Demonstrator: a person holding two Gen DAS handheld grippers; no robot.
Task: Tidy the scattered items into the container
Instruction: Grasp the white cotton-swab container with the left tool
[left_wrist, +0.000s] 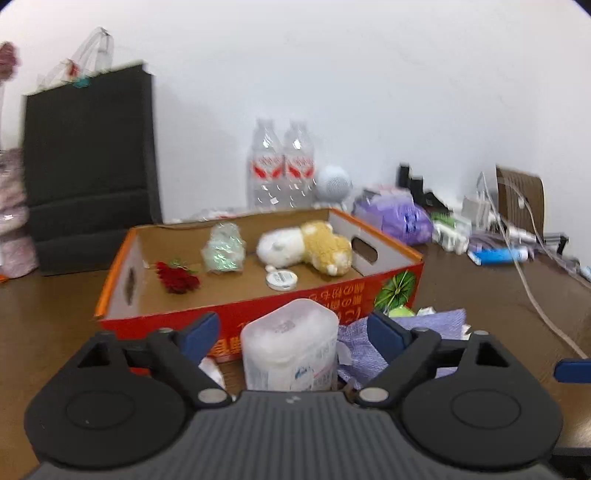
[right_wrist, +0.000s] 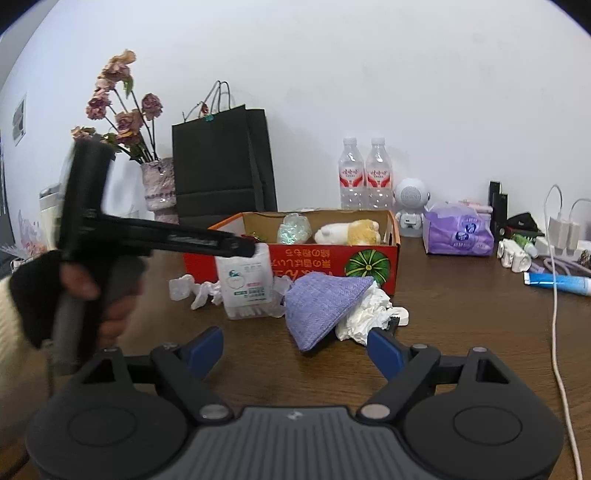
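Observation:
A red cardboard box (left_wrist: 258, 317) (right_wrist: 306, 260) stands on the brown table. It holds a plush toy (left_wrist: 306, 245), a crinkled foil wrap (left_wrist: 223, 249), a red flower (left_wrist: 177, 278) and a small round tin (left_wrist: 282, 279). My left gripper (left_wrist: 291, 332) is open, its blue pads on either side of a clear plastic cotton-swab box (left_wrist: 290, 350) (right_wrist: 245, 284) that stands in front of the red box. My right gripper (right_wrist: 295, 347) is open and empty, just short of a purple cloth (right_wrist: 319, 306) lying over crumpled white tissue (right_wrist: 364, 314).
A black paper bag (right_wrist: 221, 162), a vase of dried flowers (right_wrist: 159, 181), two water bottles (right_wrist: 364, 173), a small white speaker (right_wrist: 410, 203) and a purple tissue pack (right_wrist: 458, 229) line the wall. A white cable (right_wrist: 557, 332), chargers and a blue tube (right_wrist: 557, 282) lie at the right.

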